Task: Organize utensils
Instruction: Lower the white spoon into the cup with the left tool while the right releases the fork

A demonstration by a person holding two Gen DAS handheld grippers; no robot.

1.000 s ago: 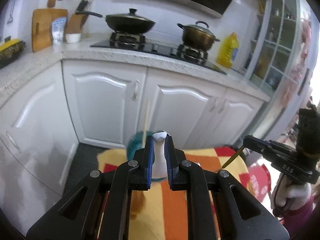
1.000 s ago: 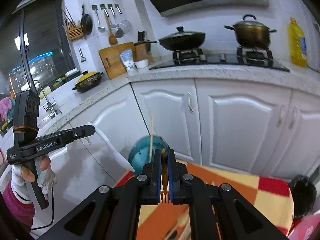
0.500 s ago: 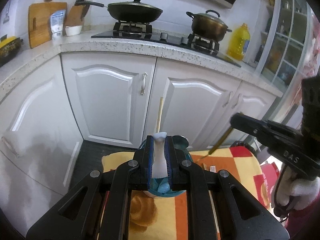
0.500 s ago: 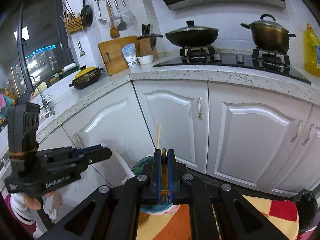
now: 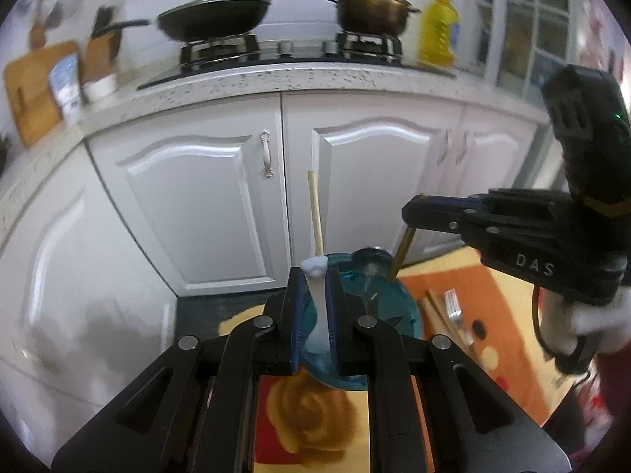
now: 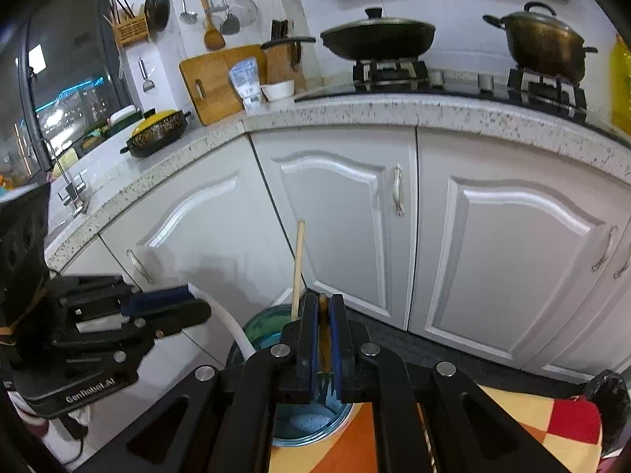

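Note:
A blue translucent cup point(image 5: 398, 307) stands on the orange and yellow cloth, with a wooden chopstick point(image 5: 315, 213) upright in it. My left gripper point(image 5: 315, 276) hovers right over the cup; its jaws are closing, and their pads press a white spoon point(image 5: 321, 311) by the handle. My right gripper point(image 6: 324, 299) is shut on a gold-handled fork point(image 6: 324, 339), tines down above the cup point(image 6: 256, 331). From the left wrist the right gripper point(image 5: 414, 213) shows the fork handle point(image 5: 402, 248) slanting down to the cup's far rim. From the right wrist the left gripper point(image 6: 197, 309) and the spoon point(image 6: 232, 327) sit left of the cup.
A silver fork point(image 5: 453, 311) and wooden chopsticks point(image 5: 432, 307) lie on the cloth point(image 5: 497, 299) right of the cup. White cabinet doors point(image 6: 339, 216) stand close behind the table. A stove with a wok point(image 5: 213, 19) and a pot point(image 5: 370, 8) sits on the counter above.
Both grippers have moved forward and down toward the cup, which now sits under their fingertips. The right gripper's fork has swung in to the cup's rim.

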